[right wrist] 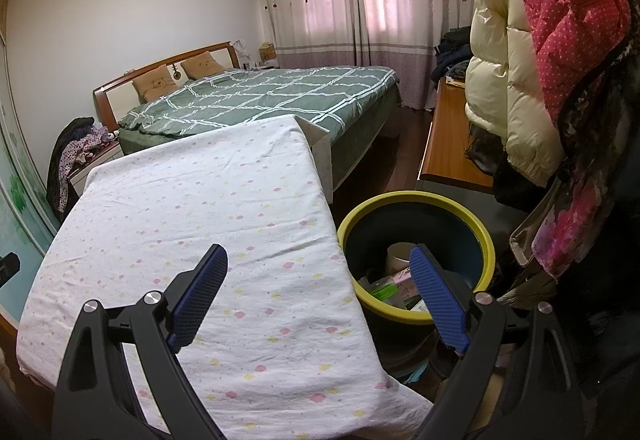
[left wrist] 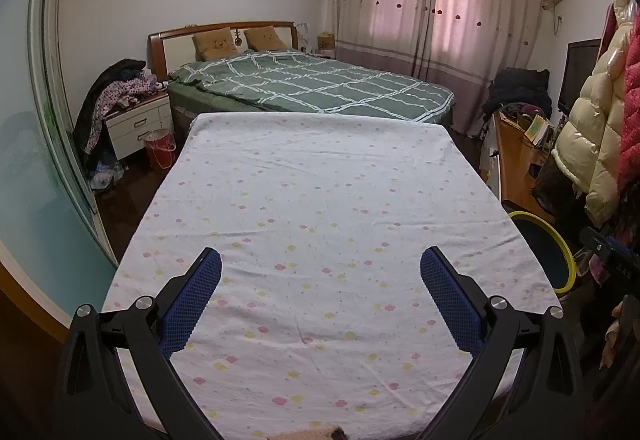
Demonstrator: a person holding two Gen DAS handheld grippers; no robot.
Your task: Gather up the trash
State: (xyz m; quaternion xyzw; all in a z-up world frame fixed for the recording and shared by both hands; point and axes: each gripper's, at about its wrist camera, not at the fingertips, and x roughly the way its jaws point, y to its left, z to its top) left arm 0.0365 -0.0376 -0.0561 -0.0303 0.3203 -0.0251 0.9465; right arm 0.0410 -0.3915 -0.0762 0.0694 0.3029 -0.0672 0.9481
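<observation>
Fingers of both the left gripper (left wrist: 320, 268) and right gripper (right wrist: 320, 264) gape empty, while binned trash (right wrist: 394, 282), seemingly light cartons, suits edge grips.

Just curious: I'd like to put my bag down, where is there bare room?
The flowered sheet is bare from the open left claw up to the green bed. Crowded: the yellow-rimmed bin, the nightstand, the hanging coats.
</observation>
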